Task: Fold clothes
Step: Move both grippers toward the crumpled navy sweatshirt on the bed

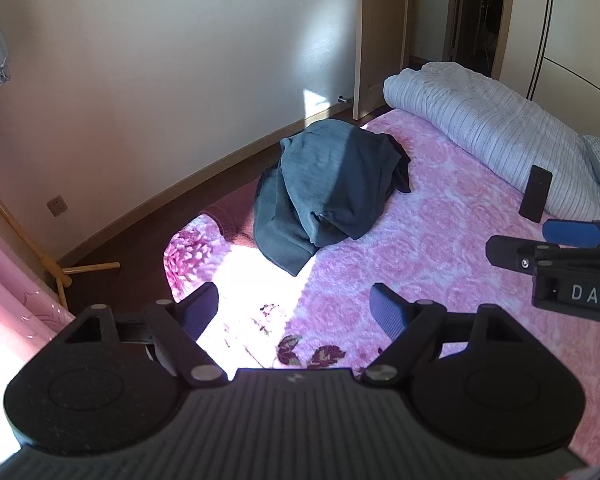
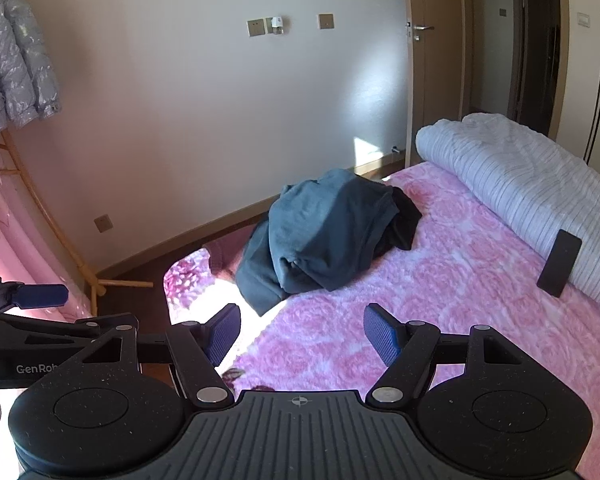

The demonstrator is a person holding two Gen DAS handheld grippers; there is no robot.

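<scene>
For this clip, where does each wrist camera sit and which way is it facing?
Left wrist: rides on the left gripper, looking forward over the pink bed cover at the heap of dark teal clothes; its own open fingers show, and the right gripper enters at the right edge.
Right wrist: rides on the right gripper, facing the same heap; its own open fingers show, with the left gripper at the left edge.
Shared: the clothes heap, the bed cover, the rolled striped quilt, the black phone-like slab and the door.
</scene>
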